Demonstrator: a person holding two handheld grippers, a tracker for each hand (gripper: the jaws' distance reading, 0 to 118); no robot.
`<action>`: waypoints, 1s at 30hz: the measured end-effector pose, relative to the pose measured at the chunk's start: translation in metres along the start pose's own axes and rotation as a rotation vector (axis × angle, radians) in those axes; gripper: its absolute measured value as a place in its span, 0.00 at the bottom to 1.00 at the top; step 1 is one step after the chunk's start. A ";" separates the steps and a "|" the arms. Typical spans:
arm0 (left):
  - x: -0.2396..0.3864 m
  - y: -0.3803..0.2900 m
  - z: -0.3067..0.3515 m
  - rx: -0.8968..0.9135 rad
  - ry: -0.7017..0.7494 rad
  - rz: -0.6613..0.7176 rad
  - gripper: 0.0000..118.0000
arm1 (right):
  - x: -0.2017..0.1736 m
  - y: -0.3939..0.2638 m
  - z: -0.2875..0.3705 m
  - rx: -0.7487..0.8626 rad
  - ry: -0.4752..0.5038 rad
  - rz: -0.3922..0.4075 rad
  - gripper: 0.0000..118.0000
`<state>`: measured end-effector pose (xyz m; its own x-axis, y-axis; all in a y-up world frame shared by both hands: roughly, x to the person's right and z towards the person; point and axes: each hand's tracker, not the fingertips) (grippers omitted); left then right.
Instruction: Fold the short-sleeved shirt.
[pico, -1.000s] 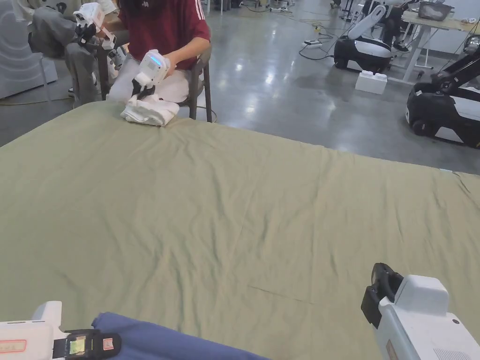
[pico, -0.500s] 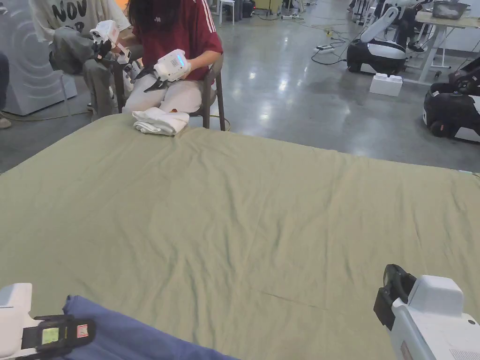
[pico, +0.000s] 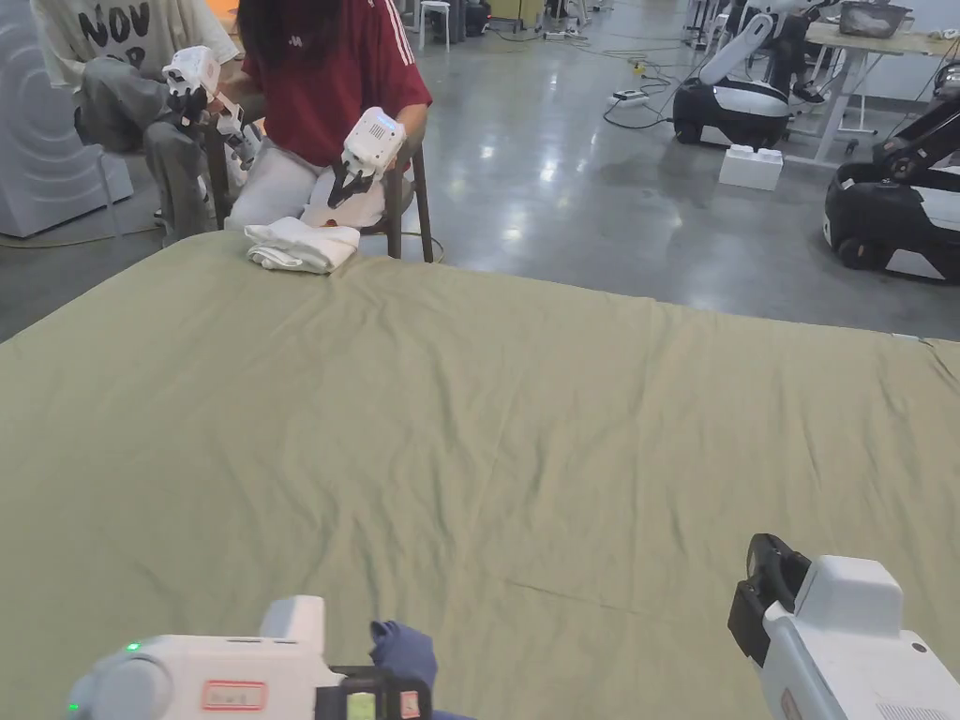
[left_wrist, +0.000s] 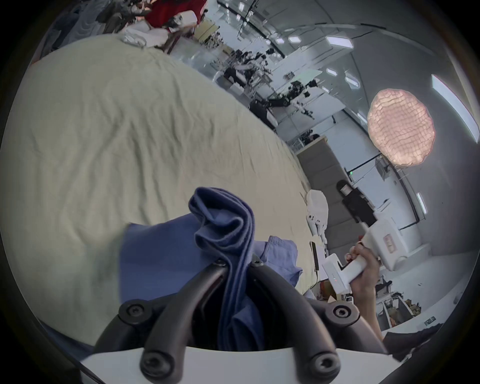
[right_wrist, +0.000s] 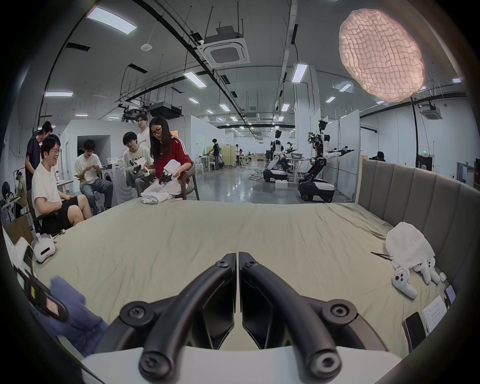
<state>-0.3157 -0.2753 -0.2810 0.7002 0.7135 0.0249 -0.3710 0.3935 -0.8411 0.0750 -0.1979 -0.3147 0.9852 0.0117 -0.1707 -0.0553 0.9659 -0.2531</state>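
Observation:
The blue short-sleeved shirt (left_wrist: 161, 254) lies bunched at the near edge of the green sheet (pico: 469, 422). My left gripper (left_wrist: 239, 262) is shut on a gathered fold of it, and the fold rises above the jaws. In the head view that gripper (pico: 375, 694) sits at the bottom edge with a tuft of the blue shirt (pico: 405, 650) sticking up from it. My right gripper (right_wrist: 237, 256) is shut with nothing in it, hovering over bare sheet to the right. From there the shirt (right_wrist: 75, 311) shows at the lower left.
A folded white cloth (pico: 302, 246) lies at the far edge, where a seated person in a red top (pico: 328, 84) holds grippers. A grey headboard (right_wrist: 415, 187) bounds the right side, with controllers (right_wrist: 404, 283) and a white cloth (right_wrist: 405, 244) beside it. A headset (right_wrist: 42, 246) lies left.
My left gripper has moved right and lifted with the shirt, so less blue cloth lies spread. The far person's gripper has come off the white cloth. My right gripper has barely moved.

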 end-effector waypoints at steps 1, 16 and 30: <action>-0.001 -0.003 -0.014 -0.011 0.004 0.014 0.04 | 0.001 0.000 0.001 -0.002 -0.003 0.000 0.00; 0.010 -0.040 -0.099 -0.134 0.164 0.064 0.04 | 0.018 -0.010 0.009 -0.056 -0.065 -0.001 0.00; 0.016 -0.037 -0.082 -0.092 0.135 0.063 0.55 | 0.023 -0.016 0.014 -0.087 -0.070 0.014 0.00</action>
<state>-0.2407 -0.3259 -0.2937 0.7548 0.6487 -0.0970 -0.3641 0.2914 -0.8846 0.1009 -0.2091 -0.3015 0.9930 0.0462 -0.1083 -0.0801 0.9393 -0.3337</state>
